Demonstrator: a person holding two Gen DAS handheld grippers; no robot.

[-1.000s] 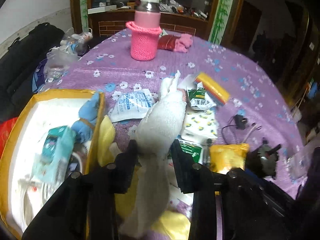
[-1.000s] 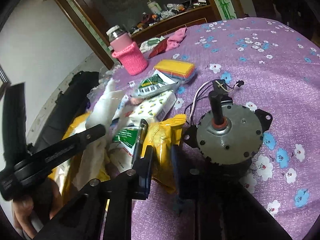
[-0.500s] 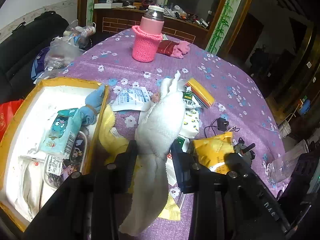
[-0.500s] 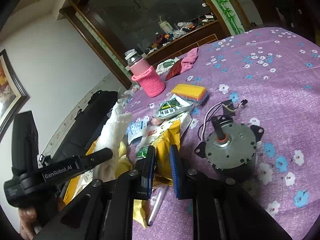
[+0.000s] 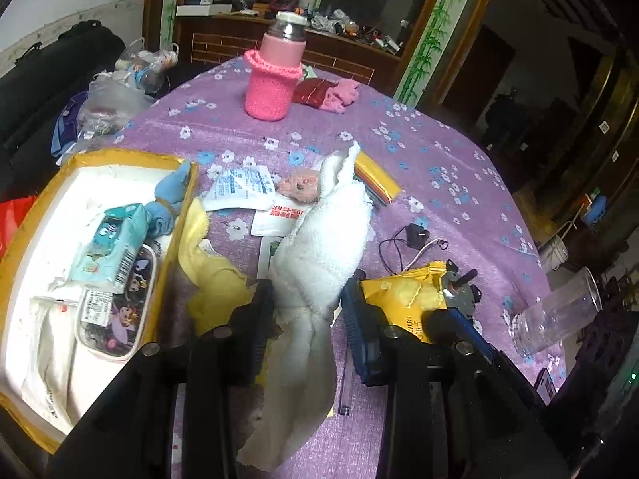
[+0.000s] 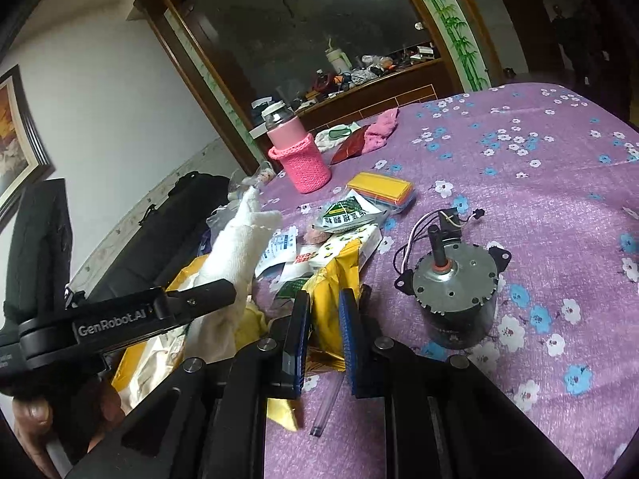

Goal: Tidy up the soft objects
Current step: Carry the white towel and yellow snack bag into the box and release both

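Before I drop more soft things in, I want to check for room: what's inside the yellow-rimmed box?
Inside the yellow-rimmed box: a teal tissue pack, a blue cloth, a cartoon-printed case and white bags. Whatever lies beneath them is covered.

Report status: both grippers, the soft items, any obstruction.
Left gripper shut on white towel, lifted beside the yellow-rimmed box. Right gripper shut on yellow snack bag. Motor and clear pen close by on the table.

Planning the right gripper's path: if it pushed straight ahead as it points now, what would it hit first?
The right gripper is already shut on the yellow snack bag. Beyond it, probably the white floral packet, though depth is unclear.
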